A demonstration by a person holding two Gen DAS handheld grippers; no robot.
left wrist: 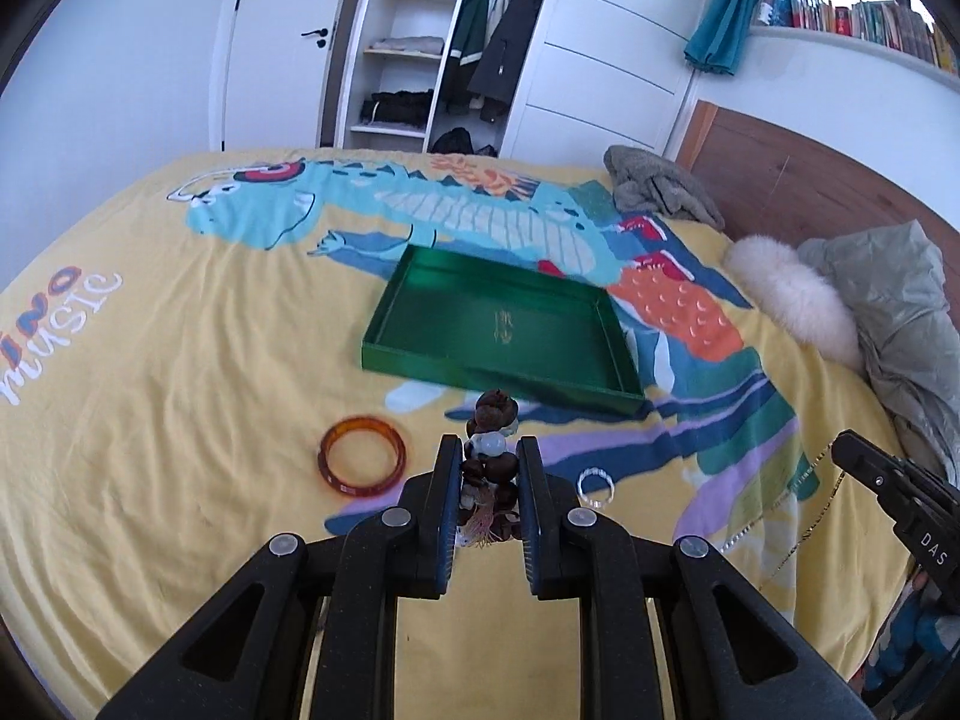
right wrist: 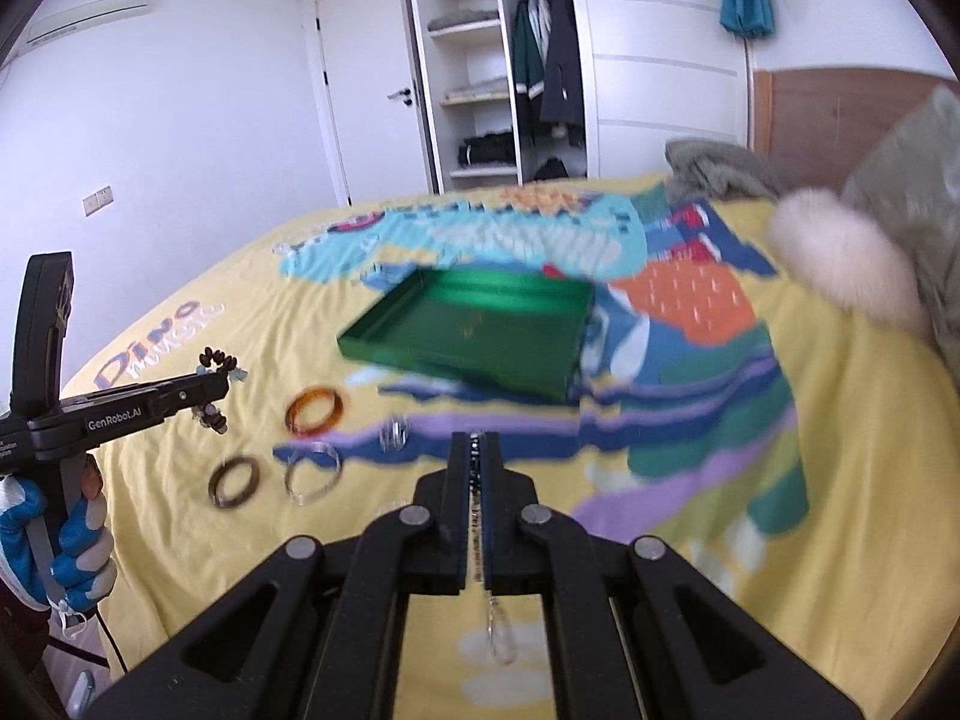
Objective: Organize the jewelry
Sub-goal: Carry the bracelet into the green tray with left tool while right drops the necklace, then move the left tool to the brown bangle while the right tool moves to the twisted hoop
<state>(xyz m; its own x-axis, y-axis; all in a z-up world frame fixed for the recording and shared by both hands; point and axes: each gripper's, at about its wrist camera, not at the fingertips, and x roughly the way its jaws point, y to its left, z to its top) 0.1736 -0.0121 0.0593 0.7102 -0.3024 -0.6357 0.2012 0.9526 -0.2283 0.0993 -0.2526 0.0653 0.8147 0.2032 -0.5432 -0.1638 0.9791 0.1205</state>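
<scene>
left tongs [left wrist: 489, 450] grip bead bracelet [left wrist: 492, 420] | right tongs [right wrist: 478, 441] pinch chain [right wrist: 477, 468] | amber bangle [left wrist: 362, 457] beside

On the yellow bedspread lies one shallow green rectangular tray [left wrist: 420, 354]. Loose bangles number three: one amber translucent bangle [right wrist: 317, 411], one dark olive-brown bangle [right wrist: 235, 482] and one clear glass-like bangle [right wrist: 312, 473], plus one small clear ring [left wrist: 596, 486]. There is one brown beaded bracelet with a pale bead [left wrist: 493, 450] and one thin chain necklace [right wrist: 478, 480].
</scene>
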